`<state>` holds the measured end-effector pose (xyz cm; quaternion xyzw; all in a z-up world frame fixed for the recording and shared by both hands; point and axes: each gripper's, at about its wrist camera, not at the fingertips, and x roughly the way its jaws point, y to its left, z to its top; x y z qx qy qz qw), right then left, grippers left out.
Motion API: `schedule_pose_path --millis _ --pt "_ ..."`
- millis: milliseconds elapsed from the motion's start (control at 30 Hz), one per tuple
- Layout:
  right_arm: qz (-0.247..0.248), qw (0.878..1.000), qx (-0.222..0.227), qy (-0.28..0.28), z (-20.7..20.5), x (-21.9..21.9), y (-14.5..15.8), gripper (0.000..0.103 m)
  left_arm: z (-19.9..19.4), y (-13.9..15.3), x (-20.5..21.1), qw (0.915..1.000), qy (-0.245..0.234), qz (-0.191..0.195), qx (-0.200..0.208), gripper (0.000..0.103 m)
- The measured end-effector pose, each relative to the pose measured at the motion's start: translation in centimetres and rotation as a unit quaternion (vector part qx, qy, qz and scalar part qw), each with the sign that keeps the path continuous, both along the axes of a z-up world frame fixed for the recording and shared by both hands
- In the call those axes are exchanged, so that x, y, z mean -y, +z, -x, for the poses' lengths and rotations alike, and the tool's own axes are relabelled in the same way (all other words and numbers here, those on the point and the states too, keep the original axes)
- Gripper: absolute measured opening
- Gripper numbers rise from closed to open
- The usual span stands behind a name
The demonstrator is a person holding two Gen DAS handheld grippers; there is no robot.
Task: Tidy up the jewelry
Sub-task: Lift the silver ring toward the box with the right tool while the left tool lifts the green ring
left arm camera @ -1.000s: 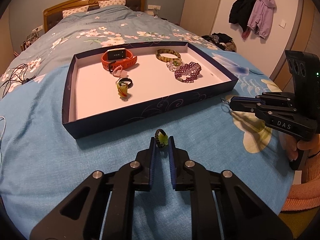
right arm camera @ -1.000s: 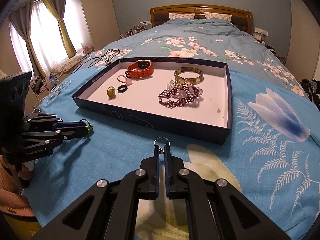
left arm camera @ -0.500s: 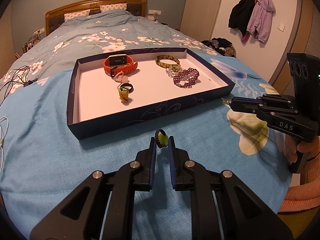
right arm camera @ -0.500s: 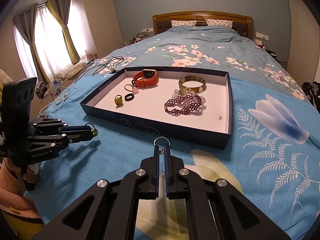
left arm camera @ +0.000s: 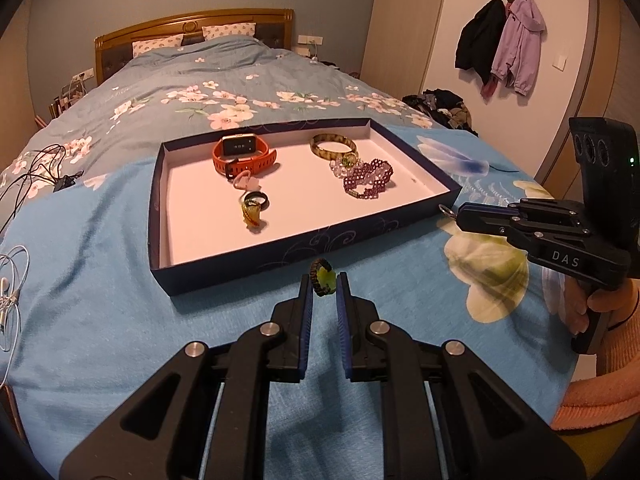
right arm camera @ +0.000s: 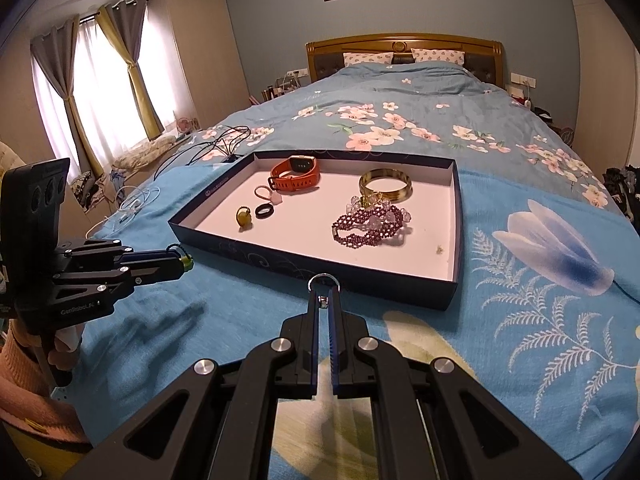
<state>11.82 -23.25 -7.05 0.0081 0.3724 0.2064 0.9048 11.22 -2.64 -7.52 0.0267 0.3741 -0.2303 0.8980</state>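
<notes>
A dark blue tray [left arm camera: 280, 246] with a white floor lies on the bed, also in the right wrist view [right arm camera: 304, 268]. In it lie an orange watch [left arm camera: 242, 156], a brown bangle [left arm camera: 334, 147], a purple bead bracelet [left arm camera: 366, 182], a black ring [left arm camera: 256, 200] and a yellow ring [left arm camera: 252, 216]. My left gripper [left arm camera: 323, 286] is shut on a green-stone ring with a dark cord [left arm camera: 323, 278], held above the bedspread in front of the tray. My right gripper [right arm camera: 323, 300] is shut on a silver ring [right arm camera: 323, 280], near the tray's front right corner.
The blue floral bedspread [right arm camera: 540, 320] covers the bed. Black cables [left arm camera: 36, 176] and white earphones [left arm camera: 10, 292] lie to the left of the tray. Jackets [left arm camera: 504, 44] hang on the right wall, with a clothes pile [left arm camera: 440, 106] on the floor below.
Both grippers have pulled back and risen from the tray, each still holding its ring. The tray looks smaller and farther in both views.
</notes>
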Motion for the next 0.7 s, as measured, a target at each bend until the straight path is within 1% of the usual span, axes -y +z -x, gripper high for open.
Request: schedule_pose_path --millis 333,700 --pt "-0.013 1.000 0.015 -0.005 -0.1 0.2 0.8 0.003 -0.1 0.8 -0.2 0.9998 0.011 0.007 0.013 0.012" --pt "-0.016 0.999 0.028 -0.003 -0.2 0.0 1.4 0.003 -0.4 1.7 -0.5 0.9993 0.022 0.016 0.024 0.012"
